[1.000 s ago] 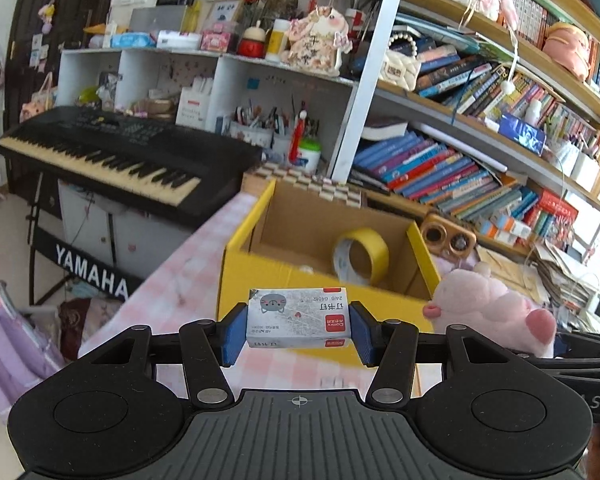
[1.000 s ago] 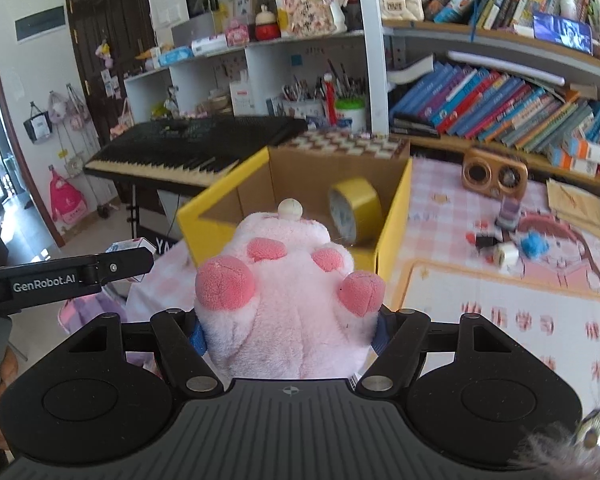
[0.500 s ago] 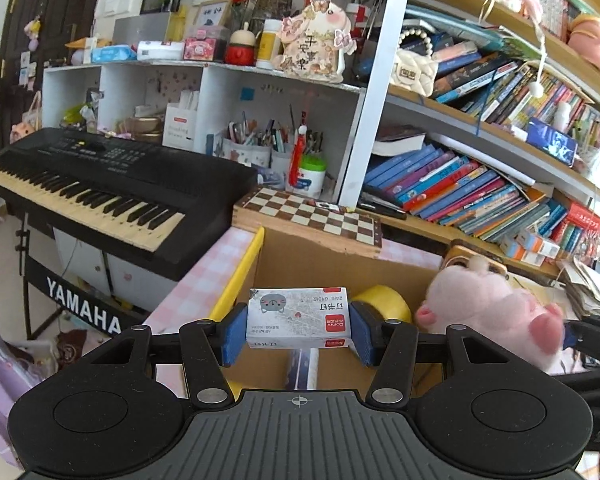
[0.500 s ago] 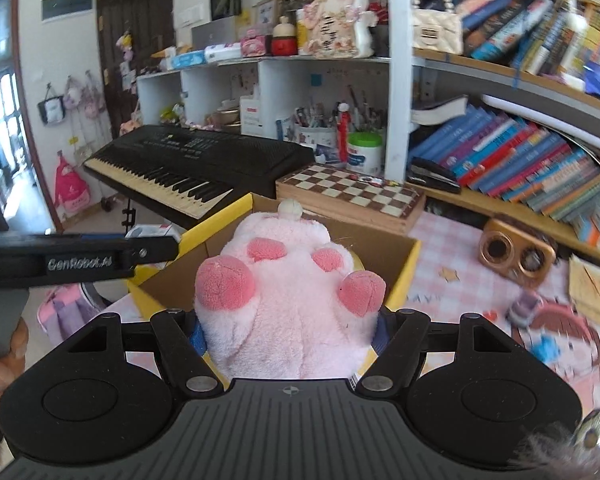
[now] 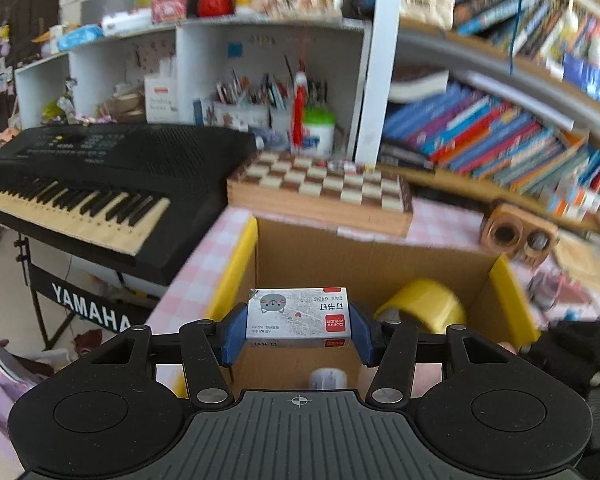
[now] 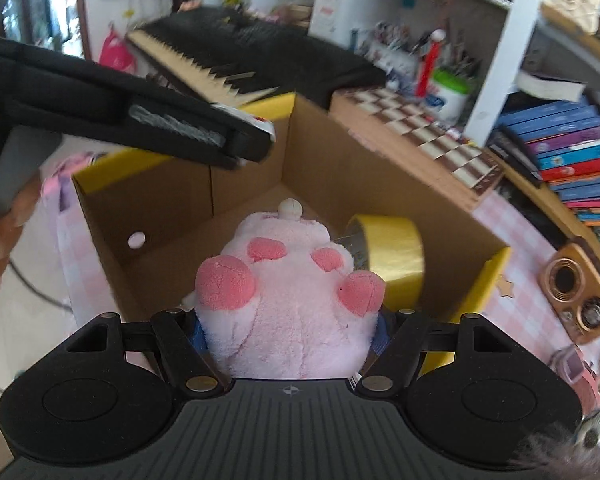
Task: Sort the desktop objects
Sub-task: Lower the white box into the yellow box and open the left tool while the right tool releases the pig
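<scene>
My left gripper (image 5: pixel 297 334) is shut on a small white staple box (image 5: pixel 298 317) and holds it over the open yellow-rimmed cardboard box (image 5: pixel 364 252). My right gripper (image 6: pixel 288 334) is shut on a pink plush toy (image 6: pixel 292 296) and holds it over the same cardboard box (image 6: pixel 244 184). A roll of yellow tape (image 5: pixel 422 304) lies inside the box; it also shows in the right wrist view (image 6: pixel 392 256). The left gripper shows in the right wrist view (image 6: pixel 140 120), above the box's left wall.
A checkered chess board (image 5: pixel 324 184) lies behind the box on the pink checked tablecloth (image 5: pixel 204 276). A wooden speaker (image 5: pixel 518 236) stands to the right. A black keyboard (image 5: pixel 88 184) stands left of the table. Bookshelves (image 5: pixel 500 136) fill the back.
Both grippers have moved forward and tipped down over the cardboard box, each still holding its object. The box's inside now fills more of both views.
</scene>
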Action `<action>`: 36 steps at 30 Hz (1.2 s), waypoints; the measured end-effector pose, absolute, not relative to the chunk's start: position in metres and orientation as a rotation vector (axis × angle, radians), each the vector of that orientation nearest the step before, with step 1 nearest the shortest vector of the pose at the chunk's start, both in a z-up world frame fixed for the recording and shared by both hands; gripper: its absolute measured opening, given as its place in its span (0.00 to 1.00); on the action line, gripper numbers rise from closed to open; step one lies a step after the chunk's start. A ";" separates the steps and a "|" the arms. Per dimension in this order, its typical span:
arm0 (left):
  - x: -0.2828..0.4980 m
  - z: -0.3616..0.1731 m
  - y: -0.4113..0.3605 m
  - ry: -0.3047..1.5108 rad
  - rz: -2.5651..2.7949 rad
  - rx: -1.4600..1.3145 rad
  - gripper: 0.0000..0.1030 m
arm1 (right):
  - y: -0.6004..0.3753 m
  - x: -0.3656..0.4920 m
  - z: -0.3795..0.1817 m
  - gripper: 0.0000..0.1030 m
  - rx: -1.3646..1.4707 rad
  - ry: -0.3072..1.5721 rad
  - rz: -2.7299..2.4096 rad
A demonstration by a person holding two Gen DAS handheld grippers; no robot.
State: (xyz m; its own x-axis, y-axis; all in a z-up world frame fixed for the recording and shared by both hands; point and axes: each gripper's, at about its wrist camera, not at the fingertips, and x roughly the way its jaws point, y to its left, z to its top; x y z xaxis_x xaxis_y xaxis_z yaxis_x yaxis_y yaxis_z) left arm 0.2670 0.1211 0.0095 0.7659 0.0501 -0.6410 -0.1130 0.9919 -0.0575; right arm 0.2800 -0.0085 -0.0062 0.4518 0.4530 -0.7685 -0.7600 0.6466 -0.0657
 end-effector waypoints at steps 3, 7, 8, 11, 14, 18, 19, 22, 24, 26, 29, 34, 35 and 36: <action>0.277 -0.003 0.116 0.740 0.077 -0.072 0.51 | -0.008 0.289 -0.008 0.68 -0.431 0.823 0.815; 0.286 -0.013 0.114 0.778 0.069 -0.068 0.51 | -0.010 0.295 -0.006 0.68 -0.403 0.850 0.836; 0.288 -0.013 0.113 0.781 0.066 -0.072 0.51 | -0.013 0.298 -0.004 0.68 -0.390 0.854 0.827; 0.292 -0.015 0.111 0.799 0.052 -0.061 0.51 | -0.017 0.304 -0.004 0.68 -0.388 0.871 0.811; 0.298 -0.017 0.107 0.831 0.031 -0.034 0.51 | -0.014 0.307 -0.009 0.68 -0.458 0.869 0.807; 0.302 -0.019 0.106 0.861 0.016 -0.027 0.51 | -0.004 0.306 -0.017 0.69 -0.560 0.860 0.784; 0.302 -0.020 0.106 0.867 0.015 -0.022 0.51 | -0.003 0.307 -0.018 0.69 -0.581 0.853 0.783; 0.301 -0.021 0.107 0.874 0.023 -0.028 0.51 | 0.001 0.304 -0.018 0.68 -0.626 0.817 0.813; 0.302 -0.021 0.108 0.882 0.023 -0.031 0.52 | 0.005 0.300 -0.020 0.68 -0.674 0.787 0.828; 0.303 -0.021 0.106 0.890 0.017 -0.019 0.52 | 0.008 0.299 -0.023 0.68 -0.681 0.799 0.842; 0.302 -0.021 0.103 0.887 0.014 -0.004 0.52 | 0.010 0.303 -0.025 0.69 -0.675 0.834 0.849; 0.302 -0.019 0.102 0.879 0.017 -0.002 0.68 | 0.013 0.307 -0.026 0.72 -0.660 0.873 0.845; 0.300 -0.018 0.101 0.874 0.017 -0.003 0.69 | 0.013 0.306 -0.025 0.73 -0.652 0.869 0.844; 0.299 -0.017 0.101 0.868 0.014 -0.004 0.71 | 0.011 0.305 -0.025 0.75 -0.645 0.857 0.838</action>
